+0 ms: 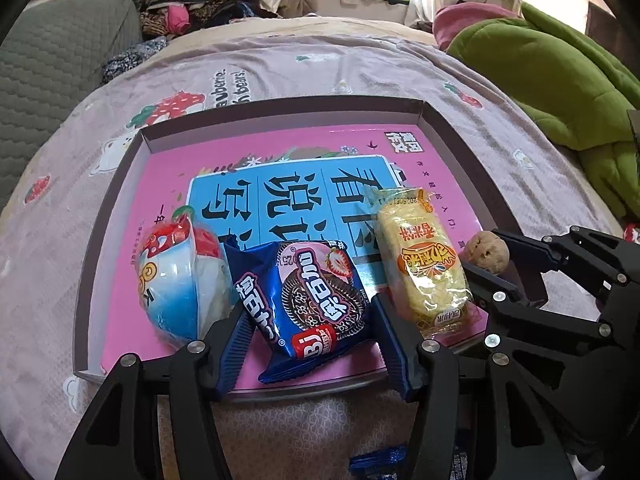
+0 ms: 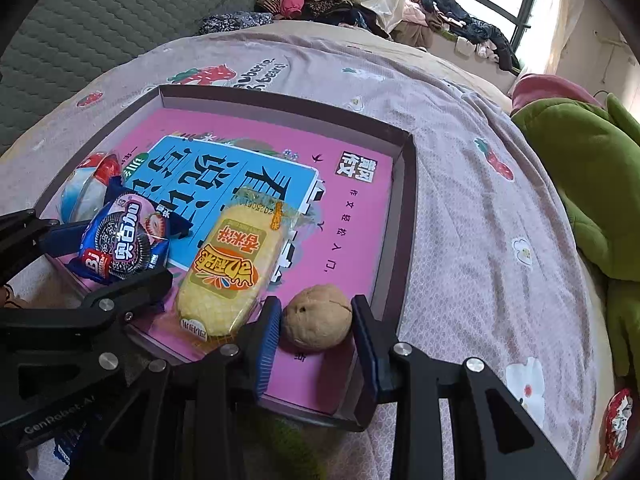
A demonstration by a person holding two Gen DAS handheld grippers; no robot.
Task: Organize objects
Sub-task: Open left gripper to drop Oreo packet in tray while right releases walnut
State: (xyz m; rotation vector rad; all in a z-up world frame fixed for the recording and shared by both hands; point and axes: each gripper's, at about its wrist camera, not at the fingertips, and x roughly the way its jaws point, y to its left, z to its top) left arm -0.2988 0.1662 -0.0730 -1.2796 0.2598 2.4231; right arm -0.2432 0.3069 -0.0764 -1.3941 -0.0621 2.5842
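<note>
A shallow dark-rimmed tray [image 1: 280, 101] on the bed holds a pink book [image 1: 160, 184] with snacks on top. A blue cookie pack [image 1: 308, 296] lies flat between the fingers of my left gripper [image 1: 308, 314]. The jaws are open and stand just off its sides. Left of it rests a red, white and blue packet [image 1: 176, 280], and to its right a yellow snack bar [image 1: 424, 264]. In the tray's near right corner my right gripper [image 2: 317, 310] is shut on a brown walnut [image 2: 318, 320], one blue pad against each side. The walnut touches the book.
The tray [image 2: 408, 200] sits on a pink strawberry-print sheet [image 2: 460, 184]. A green blanket [image 2: 592, 184] is bunched at the right and a grey quilted cushion [image 1: 60, 60] at the left. Piled clothes [image 1: 192, 8] lie beyond. A red-white wrapper [image 2: 618, 420] lies by the right edge.
</note>
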